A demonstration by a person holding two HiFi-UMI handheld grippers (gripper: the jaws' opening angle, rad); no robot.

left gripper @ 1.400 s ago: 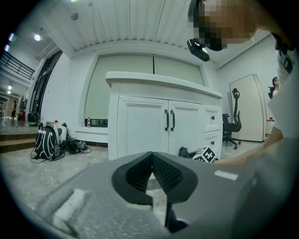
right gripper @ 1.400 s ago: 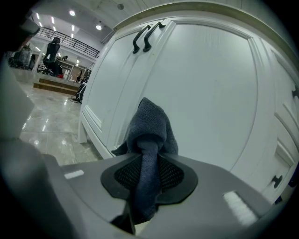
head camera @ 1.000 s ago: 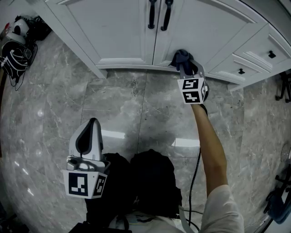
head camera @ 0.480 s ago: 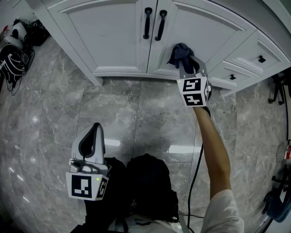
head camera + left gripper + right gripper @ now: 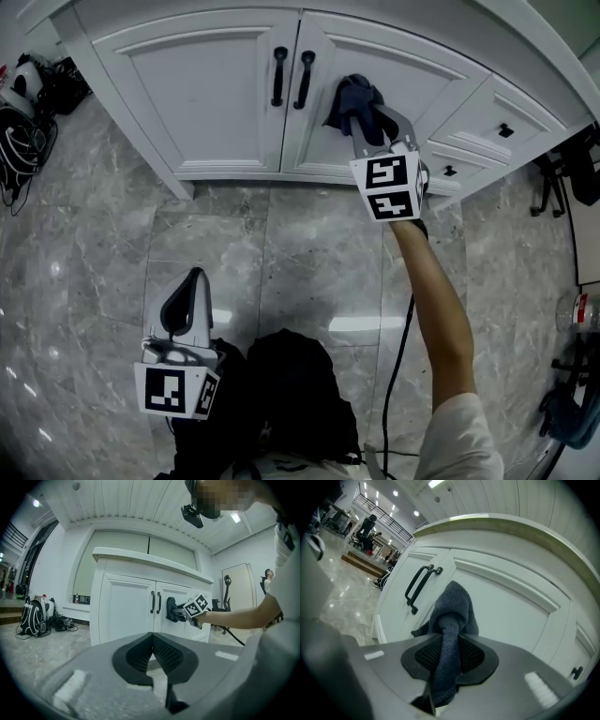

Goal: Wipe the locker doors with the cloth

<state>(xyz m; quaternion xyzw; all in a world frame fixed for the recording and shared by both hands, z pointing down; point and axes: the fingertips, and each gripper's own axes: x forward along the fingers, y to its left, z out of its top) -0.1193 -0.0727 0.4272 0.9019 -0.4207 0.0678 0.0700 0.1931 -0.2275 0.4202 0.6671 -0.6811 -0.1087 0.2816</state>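
I record even, moderately bright indoor lighting from ceiling lamps [image 5: 436, 483]. Pale glare patches sit on the polished floor [image 5: 281, 244]. Strong fisheye bending, dark vignetted corners; near foreground soft in both gripper views.

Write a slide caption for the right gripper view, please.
Right gripper, jaws shut on a dark cloth, holds it against the right door beside the black handles.
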